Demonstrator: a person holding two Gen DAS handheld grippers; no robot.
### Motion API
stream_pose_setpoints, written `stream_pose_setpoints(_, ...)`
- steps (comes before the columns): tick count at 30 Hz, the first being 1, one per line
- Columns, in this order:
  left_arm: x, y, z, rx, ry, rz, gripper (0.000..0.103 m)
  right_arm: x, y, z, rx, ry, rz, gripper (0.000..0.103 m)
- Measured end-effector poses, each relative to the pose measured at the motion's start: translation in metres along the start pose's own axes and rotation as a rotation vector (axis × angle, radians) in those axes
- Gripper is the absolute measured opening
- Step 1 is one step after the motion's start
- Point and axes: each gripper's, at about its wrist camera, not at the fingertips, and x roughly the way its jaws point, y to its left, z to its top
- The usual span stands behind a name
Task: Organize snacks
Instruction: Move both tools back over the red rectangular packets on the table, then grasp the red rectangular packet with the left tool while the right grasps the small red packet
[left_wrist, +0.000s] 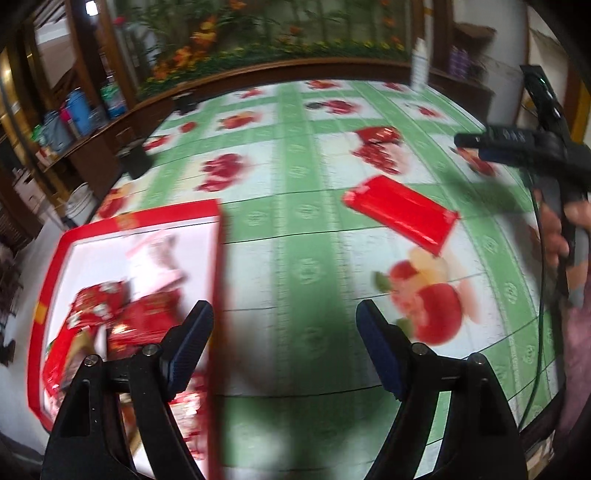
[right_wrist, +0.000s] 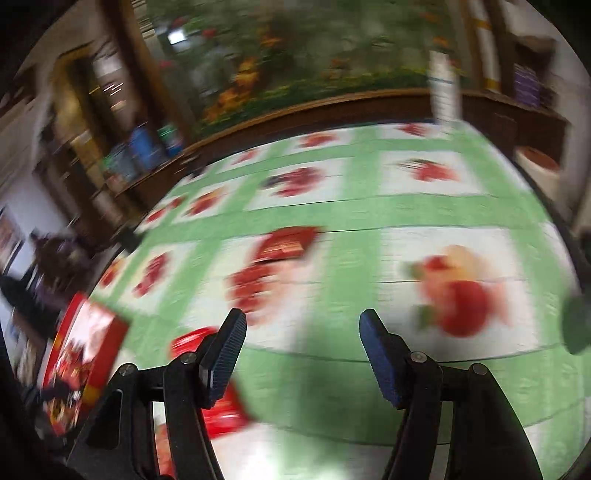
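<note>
A red-rimmed white box (left_wrist: 218, 236) sits at the table's left and holds several red snack packets (left_wrist: 99, 306). My left gripper (left_wrist: 284, 321) hangs open and empty over the tablecloth, just right of the box's rim. A long red packet (left_wrist: 400, 212) lies flat right of centre, and a smaller red packet (left_wrist: 380, 134) lies farther back. My right gripper (right_wrist: 303, 328) is open with nothing between its fingers; the long red packet (right_wrist: 221, 410) lies partly under its left finger and the small packet (right_wrist: 288, 242) ahead. The box (right_wrist: 85, 354) shows at far left. The right gripper (left_wrist: 517, 146) appears at the left wrist view's right edge.
A green and white tablecloth with printed fruit (left_wrist: 306, 229) covers the table. A white bottle (left_wrist: 419, 62) stands at the far edge. Wooden shelving with containers (left_wrist: 74, 110) lines the left side. A hand (left_wrist: 557, 229) and a green cable (left_wrist: 537, 295) are at right.
</note>
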Motion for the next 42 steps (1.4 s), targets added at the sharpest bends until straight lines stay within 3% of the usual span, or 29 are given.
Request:
stream_pose_setpoints(6,0.020,-0.039,0.037,0.015,0.031,-0.088,0.079,0.007,-0.043,0.005,0.168,0.043,-0.087,0.068)
stream_pose_setpoints(13,0.052,-0.062,0.077,-0.134,0.069,-0.075,0.079,0.010,-0.034,0.004,0.132,0.042,-0.084,0.068)
stream_pose_setpoints(21,0.084,-0.077,0.095,-0.228,0.088,-0.076,0.079,0.015,-0.030,0.003,0.149,0.050,-0.063,0.068)
stream_pose_setpoints(28,0.097,-0.082,0.087,-0.165,0.098,-0.061,0.080,0.016,-0.027,0.003,0.136,0.048,-0.063,0.068)
stream_pose_setpoints(29,0.096,-0.083,0.085,-0.128,0.078,-0.027,0.083,0.016,-0.028,0.003,0.136,0.048,-0.064,0.068)
stream_pose_setpoints(36,0.089,-0.046,0.068,-0.128,0.090,-0.049,0.085,0.018,-0.023,0.001,0.104,0.037,-0.107,0.068)
stream_pose_setpoints(39,0.087,-0.027,0.057,-0.131,0.094,-0.048,0.096,0.019,-0.014,0.004,0.072,0.010,-0.086,0.068)
stream_pose_setpoints(42,0.086,-0.011,0.049,-0.135,0.109,-0.050,0.100,0.025,-0.003,0.013,0.026,-0.002,-0.047,0.068)
